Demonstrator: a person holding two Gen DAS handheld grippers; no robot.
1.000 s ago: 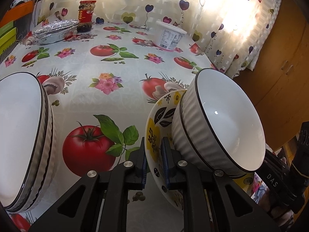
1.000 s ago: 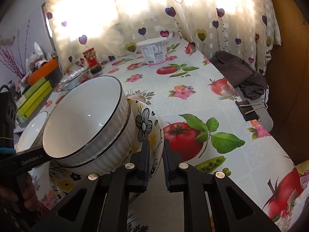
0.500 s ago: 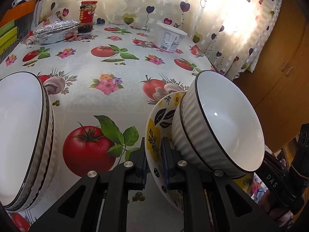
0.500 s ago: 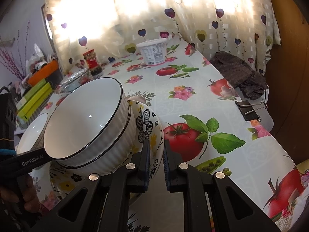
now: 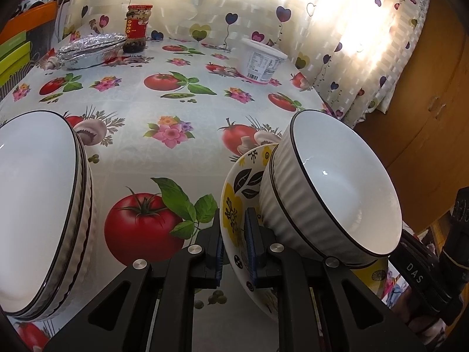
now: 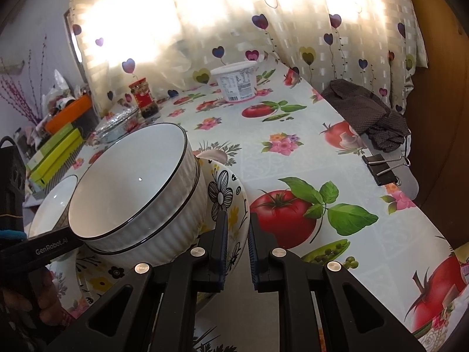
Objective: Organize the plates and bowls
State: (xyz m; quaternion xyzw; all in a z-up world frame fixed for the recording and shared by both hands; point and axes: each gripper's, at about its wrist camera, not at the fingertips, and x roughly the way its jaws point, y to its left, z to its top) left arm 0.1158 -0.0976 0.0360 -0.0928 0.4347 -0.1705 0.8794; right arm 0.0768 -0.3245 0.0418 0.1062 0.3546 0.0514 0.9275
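A flowered plate point(image 5: 234, 202) with yellow and black blossoms carries two nested white ribbed bowls point(image 5: 337, 190) with black rims. My left gripper point(image 5: 234, 234) is shut on the plate's near rim. My right gripper point(image 6: 236, 234) is shut on the plate point(image 6: 231, 205) at its opposite rim, with the bowls point(image 6: 132, 187) just to its left. Each gripper shows in the other's view: the right gripper's body point(image 5: 425, 278) at the lower right, the left gripper's body point(image 6: 44, 249) at the lower left. A separate stack of white bowls point(image 5: 38, 205) stands on the tablecloth to the left.
At the table's far end stand a white tub point(image 5: 263, 61), a red-labelled jar point(image 5: 136, 28) and a foil-covered dish point(image 5: 91, 50). A dark cloth point(image 6: 366, 114) and a binder clip point(image 6: 384, 170) lie along the right edge. Green boxes point(image 6: 55, 152) are on the left, a wooden cabinet point(image 5: 425, 102) on the right.
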